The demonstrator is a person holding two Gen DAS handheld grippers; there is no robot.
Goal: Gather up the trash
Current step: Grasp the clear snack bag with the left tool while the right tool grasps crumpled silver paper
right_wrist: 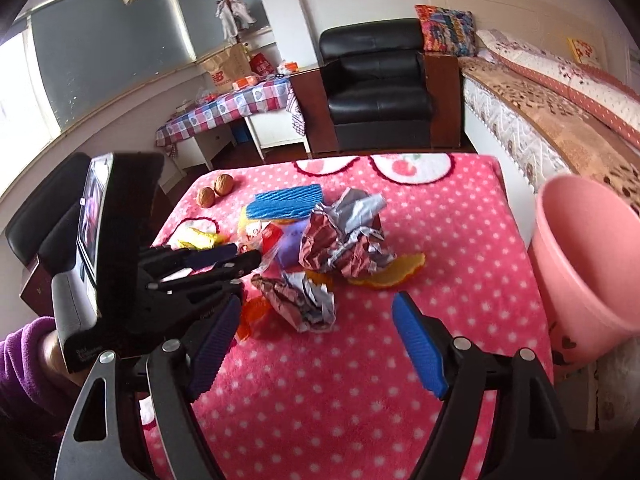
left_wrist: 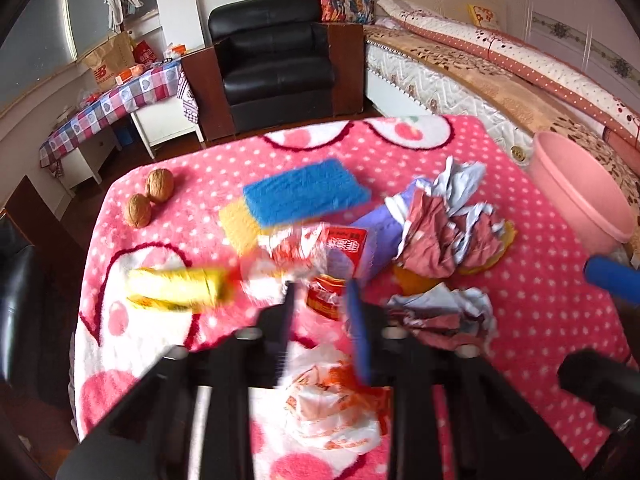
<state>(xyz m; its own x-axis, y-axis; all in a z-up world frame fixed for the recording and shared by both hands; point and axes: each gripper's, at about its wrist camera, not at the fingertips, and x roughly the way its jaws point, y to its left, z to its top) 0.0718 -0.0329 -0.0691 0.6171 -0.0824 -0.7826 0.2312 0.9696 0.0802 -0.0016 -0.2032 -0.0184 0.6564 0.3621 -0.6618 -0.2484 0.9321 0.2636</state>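
The left tongs [left_wrist: 320, 300] have their jaws close together, nipping the edge of a red-and-white wrapper [left_wrist: 332, 256]; the picture is blurred there, so how firm the hold is cannot be told. The right tongs [right_wrist: 316, 344] stand wide open with nothing between them, hovering over the pink dotted blanket [right_wrist: 460, 240] that covers the tabletop. At twelve o'clock from the right tongs lies a small crumpled paper ball [right_wrist: 300, 300], and beyond it a larger crumpled paper [right_wrist: 344, 236] beside orange peel [right_wrist: 392, 274]. Further out sit a blue sponge [right_wrist: 286, 202] and two walnuts [right_wrist: 216, 191] at eleven o'clock. A yellow packet [left_wrist: 176, 290] lies at nine o'clock from the left tongs, and a white printed bag [left_wrist: 332, 412] sits under them. A pink bucket [right_wrist: 592, 264] stands at three o'clock off the tabletop's edge. A purple sleeve [right_wrist: 20, 360] shows at the left.
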